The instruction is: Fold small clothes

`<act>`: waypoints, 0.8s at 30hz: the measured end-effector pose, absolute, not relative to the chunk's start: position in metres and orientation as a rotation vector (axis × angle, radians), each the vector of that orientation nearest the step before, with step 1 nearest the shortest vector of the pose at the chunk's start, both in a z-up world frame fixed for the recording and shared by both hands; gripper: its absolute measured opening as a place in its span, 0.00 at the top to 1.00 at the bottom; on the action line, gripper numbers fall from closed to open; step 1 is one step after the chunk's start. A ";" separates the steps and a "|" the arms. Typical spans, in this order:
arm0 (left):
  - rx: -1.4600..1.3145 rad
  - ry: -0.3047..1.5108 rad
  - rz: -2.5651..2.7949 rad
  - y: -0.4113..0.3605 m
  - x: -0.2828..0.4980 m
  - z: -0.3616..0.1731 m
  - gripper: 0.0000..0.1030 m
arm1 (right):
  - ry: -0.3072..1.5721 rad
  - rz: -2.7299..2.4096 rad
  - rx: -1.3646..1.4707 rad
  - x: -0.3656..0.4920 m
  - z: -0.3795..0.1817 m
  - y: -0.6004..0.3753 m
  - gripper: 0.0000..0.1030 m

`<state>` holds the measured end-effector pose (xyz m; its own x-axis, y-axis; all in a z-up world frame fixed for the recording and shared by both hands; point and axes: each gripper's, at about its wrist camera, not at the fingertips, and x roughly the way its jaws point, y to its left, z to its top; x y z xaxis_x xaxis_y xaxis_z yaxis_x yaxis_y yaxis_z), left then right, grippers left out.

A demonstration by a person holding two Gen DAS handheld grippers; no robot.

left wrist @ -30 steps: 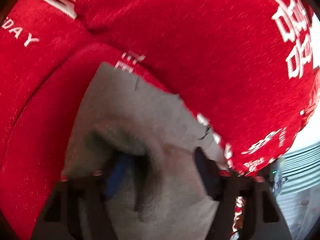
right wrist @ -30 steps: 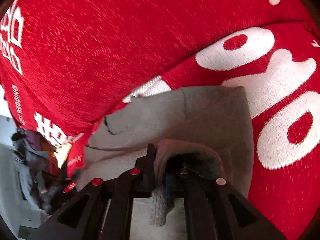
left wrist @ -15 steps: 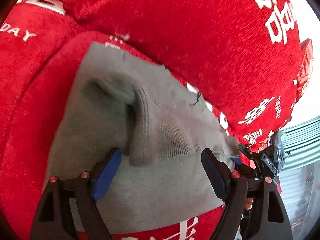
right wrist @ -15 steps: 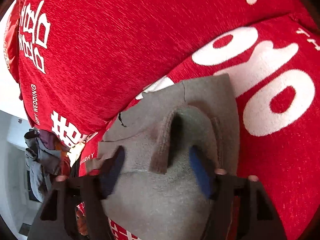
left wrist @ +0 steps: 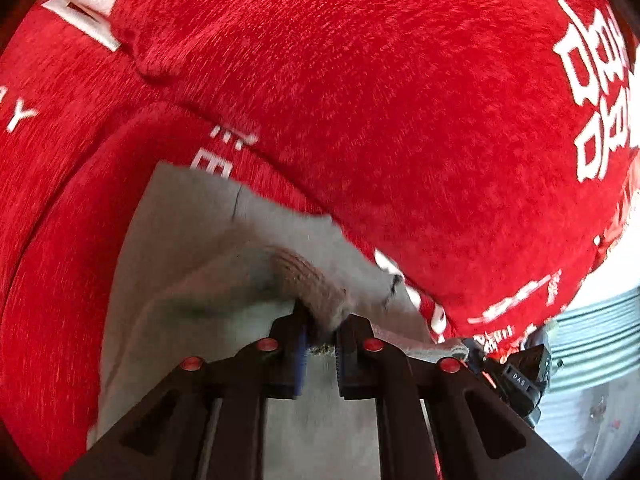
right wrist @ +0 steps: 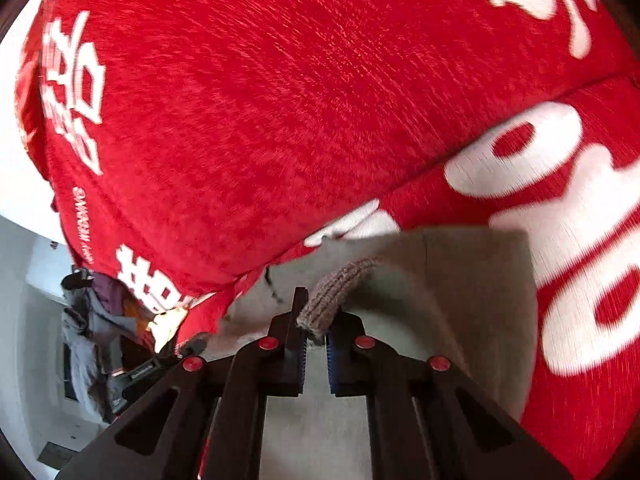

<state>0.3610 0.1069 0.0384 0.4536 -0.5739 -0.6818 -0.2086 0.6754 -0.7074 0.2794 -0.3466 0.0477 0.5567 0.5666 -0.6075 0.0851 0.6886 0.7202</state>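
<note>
left hand-held gripper (left wrist: 320, 330) just closed, pinching garment (left wrist: 192, 240) cuff | right hand-held gripper (right wrist: 316, 330) same | garment on red cushion (left wrist: 360, 100), near side | risk: shallow bite, cuff probably slips on lift

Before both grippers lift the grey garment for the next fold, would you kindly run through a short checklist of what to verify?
1. Left gripper shut on the grey garment: ok; its jaws have just been closing and a ribbed fold sits pinched between them.
2. Right gripper shut on the garment's ribbed edge: ok; it too has just been closing.
3. Both grips deep enough to hold through a lift: cannot tell; only a small bunch of knit shows at each tip.
4. Garment lying flat on the red cushion: not ok; it is bunched near both grippers.
5. Red cover caught in either grip: cannot tell.
</note>
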 end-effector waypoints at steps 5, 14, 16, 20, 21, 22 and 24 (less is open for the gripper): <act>-0.893 1.148 -0.228 0.111 0.378 0.025 0.51 | 1.033 0.218 0.828 0.304 0.020 -0.355 0.62; -0.763 1.014 -0.292 0.125 0.336 0.063 0.13 | 0.925 0.144 0.596 0.261 0.054 -0.359 0.34; -0.514 1.038 -0.302 0.099 0.327 0.071 0.13 | 0.978 0.080 0.317 0.252 0.062 -0.337 0.34; -0.233 1.069 -0.239 0.067 0.330 0.061 0.13 | 1.054 0.023 0.079 0.257 0.043 -0.321 0.38; -0.295 1.075 -0.240 0.071 0.337 0.059 0.13 | 1.070 0.054 0.112 0.262 0.037 -0.324 0.41; -0.341 1.075 -0.240 0.076 0.342 0.056 0.13 | 1.077 0.076 0.132 0.265 0.033 -0.328 0.45; -0.415 1.075 -0.238 0.084 0.356 0.052 0.13 | 1.064 0.079 0.110 0.275 0.032 -0.330 0.45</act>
